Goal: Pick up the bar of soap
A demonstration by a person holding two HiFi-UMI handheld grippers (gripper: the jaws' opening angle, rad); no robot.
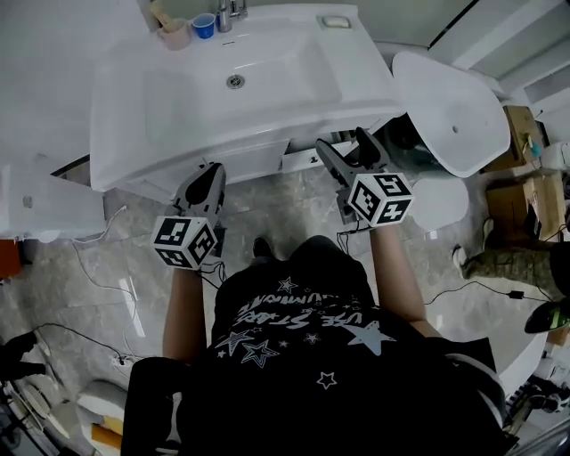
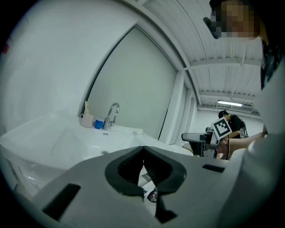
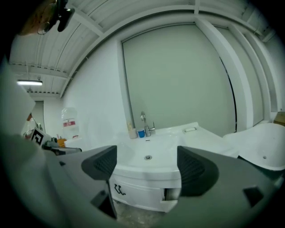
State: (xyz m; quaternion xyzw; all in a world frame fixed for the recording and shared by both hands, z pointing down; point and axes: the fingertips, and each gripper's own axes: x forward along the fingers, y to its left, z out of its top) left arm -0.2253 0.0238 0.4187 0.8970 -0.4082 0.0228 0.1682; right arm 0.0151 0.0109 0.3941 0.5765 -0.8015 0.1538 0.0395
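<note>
The bar of soap [image 1: 336, 21] is a small white block in a dish on the far right corner of the white washbasin [image 1: 160, 107]. It also shows as a pale bar [image 3: 190, 129] on the basin's right rim in the right gripper view. Both grippers hang in front of the basin's front edge, well short of the soap. My left gripper [image 1: 216, 169] is shut, its dark pads meeting tip to tip [image 2: 143, 148] with nothing between them. My right gripper [image 1: 346, 142] stands wide open and empty, and the basin shows between its two pads [image 3: 148, 167].
A chrome tap [image 1: 227, 13], a blue cup [image 1: 204, 26] and a beige cup [image 1: 174, 34] stand at the basin's back. A white oval fixture [image 1: 450, 111] sits close on the right, with cardboard boxes [image 1: 512, 205] beyond. Cables [image 1: 107, 267] run over the marble floor.
</note>
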